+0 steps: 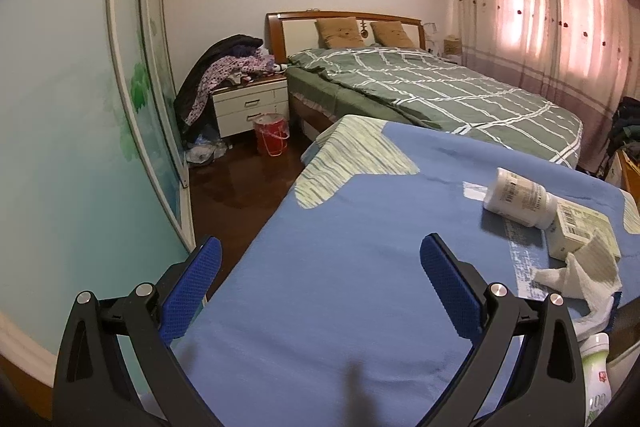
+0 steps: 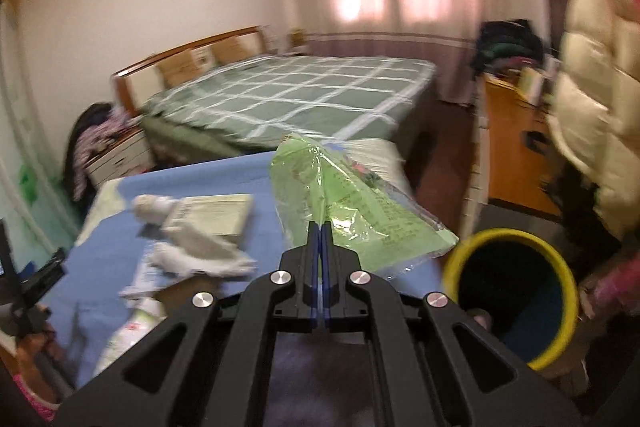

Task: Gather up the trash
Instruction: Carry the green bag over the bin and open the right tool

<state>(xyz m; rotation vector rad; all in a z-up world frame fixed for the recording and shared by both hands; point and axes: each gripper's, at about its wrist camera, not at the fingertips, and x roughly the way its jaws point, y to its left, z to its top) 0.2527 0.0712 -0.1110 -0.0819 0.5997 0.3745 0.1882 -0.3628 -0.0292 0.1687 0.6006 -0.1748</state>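
Beside the blue-covered worktop (image 2: 248, 171) stands a yellow-rimmed bin (image 2: 516, 291), low at the right. Largest of the risks: the green plastic wrapper (image 2: 344, 207), pinched at one corner by the fully closed right tongs (image 2: 320, 231), hangs off the worktop's edge just short of the bin's rim; let go too soon, the light film could drift to the floor. The left tongs (image 1: 320, 283) gape wide and empty over the cloth. A white bottle (image 1: 516, 197), carton (image 1: 580, 231) and crumpled tissue (image 1: 576, 275) remain uncollected there.
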